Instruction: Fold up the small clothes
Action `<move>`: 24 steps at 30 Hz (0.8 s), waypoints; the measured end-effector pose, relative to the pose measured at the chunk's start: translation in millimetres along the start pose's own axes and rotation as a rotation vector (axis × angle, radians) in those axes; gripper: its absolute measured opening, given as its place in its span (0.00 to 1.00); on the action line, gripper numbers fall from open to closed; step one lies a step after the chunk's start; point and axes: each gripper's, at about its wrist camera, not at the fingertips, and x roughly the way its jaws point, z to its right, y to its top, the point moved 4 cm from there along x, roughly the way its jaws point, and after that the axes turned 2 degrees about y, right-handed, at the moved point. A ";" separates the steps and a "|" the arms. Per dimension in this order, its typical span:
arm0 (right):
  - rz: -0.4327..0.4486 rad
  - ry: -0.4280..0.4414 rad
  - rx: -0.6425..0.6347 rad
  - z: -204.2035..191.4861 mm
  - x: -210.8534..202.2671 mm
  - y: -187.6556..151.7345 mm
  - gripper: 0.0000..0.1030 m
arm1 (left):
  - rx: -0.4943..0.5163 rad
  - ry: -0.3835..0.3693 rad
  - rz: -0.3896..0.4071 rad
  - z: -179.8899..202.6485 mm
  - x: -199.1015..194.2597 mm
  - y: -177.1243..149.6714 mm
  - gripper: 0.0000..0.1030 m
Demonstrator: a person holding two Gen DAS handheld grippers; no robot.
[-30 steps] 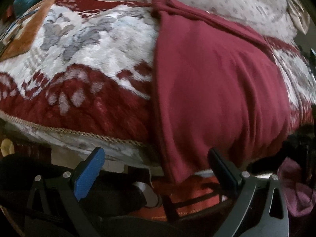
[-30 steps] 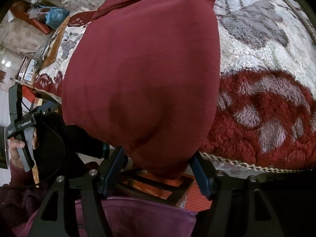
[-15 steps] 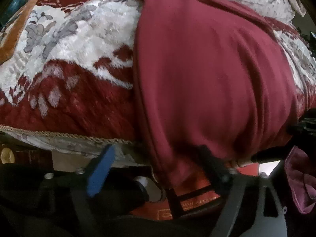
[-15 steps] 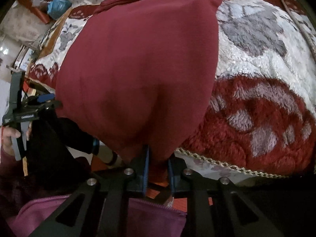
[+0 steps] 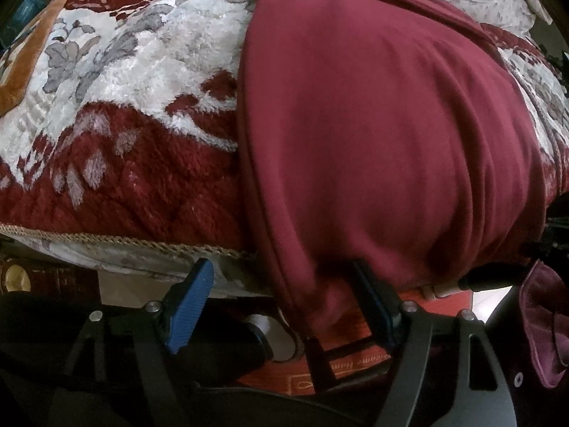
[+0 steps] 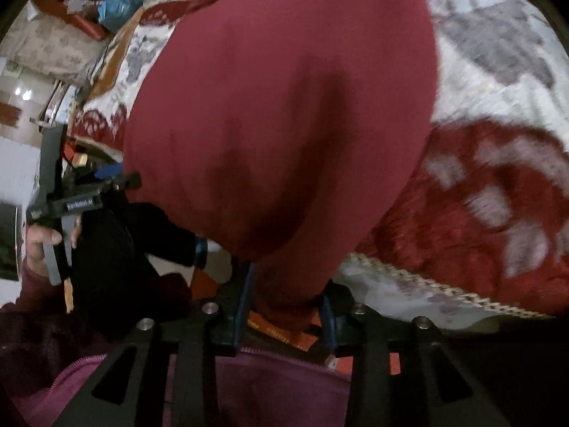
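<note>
Left gripper (image 5: 284, 302): low at bed edge, aimed along blanket (image 5: 117, 163); jaws spread wide, garment hem between them, unpinched | Right gripper (image 6: 284, 306): at the other corner, jaws nearly together, pinching hem | Maroon garment (image 5: 384, 135): flat on blanket, lower hem overhanging edge.

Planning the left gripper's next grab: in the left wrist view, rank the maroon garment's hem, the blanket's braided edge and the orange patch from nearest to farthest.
From the left gripper:
1. Maroon garment: its hem hangs between the open fingers, toward the right one.
2. Braided edge of the blanket: just beyond the left finger, running left.
3. Orange patch: far upper left on the blanket.
</note>
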 end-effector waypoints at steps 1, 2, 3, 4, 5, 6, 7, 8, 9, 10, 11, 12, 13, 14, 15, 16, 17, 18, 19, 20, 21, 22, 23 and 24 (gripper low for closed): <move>-0.004 -0.007 -0.009 -3.2 2.0 0.0 0.37 | 0.000 0.000 -0.002 -0.5 1.1 -0.1 0.76; -0.002 -0.013 -0.020 -4.8 2.0 0.5 0.36 | 0.000 -0.001 -0.004 -0.3 2.2 -0.4 0.76; 0.011 -0.021 -0.030 -6.8 0.0 1.2 0.29 | 0.001 0.000 -0.006 -1.0 3.3 -0.9 0.76; 0.026 -0.028 -0.044 -8.9 -3.7 1.7 0.19 | 0.002 -0.003 -0.005 -1.4 4.8 -2.1 0.73; 0.044 -0.035 -0.063 -12.1 -8.0 2.2 0.18 | 0.005 -0.011 -0.001 -1.0 4.9 -3.3 0.60; 0.059 -0.035 -0.075 -16.5 -10.8 2.7 0.17 | 0.013 -0.024 -0.006 0.5 5.3 -5.2 0.51; 0.072 -0.027 -0.085 -20.4 -16.0 2.8 0.16 | 0.024 -0.034 -0.021 1.7 6.9 -7.5 0.30; 0.081 -0.021 -0.091 -22.6 -19.5 3.0 0.16 | 0.032 -0.045 -0.033 3.3 8.0 -9.4 0.21; 0.092 -0.015 -0.098 -25.2 -24.5 3.7 0.15 | 0.035 -0.062 -0.031 4.2 6.7 -10.4 0.20; 0.101 -0.006 -0.102 -27.0 -29.3 4.5 0.15 | 0.035 -0.077 -0.019 5.4 3.3 -11.0 0.15; 0.113 0.007 -0.106 -29.1 -34.9 6.1 0.15 | 0.033 -0.092 -0.012 5.7 -1.1 -11.4 0.10; 0.131 0.024 -0.109 -31.8 -42.6 8.7 0.15 | 0.025 -0.118 0.000 5.3 -8.7 -10.7 0.09; 0.147 0.036 -0.111 -34.6 -49.4 11.0 0.15 | 0.020 -0.135 0.012 3.8 -15.2 -10.0 0.09; 0.164 0.046 -0.117 -38.0 -57.0 13.8 0.15 | 0.014 -0.150 0.030 2.3 -22.2 -8.1 0.08; 0.184 0.055 -0.125 -41.2 -64.8 17.1 0.15 | 0.006 -0.162 0.049 0.1 -29.3 -5.4 0.08; 0.202 0.065 -0.131 -43.2 -71.7 20.4 0.15 | -0.006 -0.171 0.065 -3.0 -35.9 -2.1 0.08; 0.221 0.076 -0.133 -44.5 -79.0 24.4 0.15 | -0.018 -0.178 0.077 -5.2 -40.9 0.7 0.07; 0.242 0.089 -0.133 -45.7 -86.6 28.9 0.15 | -0.032 -0.190 0.093 -7.3 -46.3 4.2 0.07; 0.262 0.098 -0.132 -45.6 -92.9 33.0 0.15 | -0.043 -0.204 0.109 -9.2 -52.0 8.2 0.07; 0.285 0.102 -0.128 -46.3 -99.2 37.7 0.15 | -0.049 -0.214 0.125 -10.0 -58.1 12.6 0.07; 0.309 0.105 -0.126 -46.3 -105.5 42.6 0.15 | -0.054 -0.223 0.146 -10.8 -64.6 18.3 0.07; 0.338 0.105 -0.124 -45.0 -113.1 48.8 0.15 | -0.058 -0.229 0.168 -11.3 -70.8 25.2 0.07; 0.360 0.102 -0.122 -44.3 -118.0 54.1 0.15 | -0.059 -0.231 0.188 -12.3 -76.1 33.2 0.07; 0.386 0.098 -0.120 -41.2 -124.7 59.1 0.15 | -0.061 -0.233 0.210 -12.3 -81.4 41.8 0.07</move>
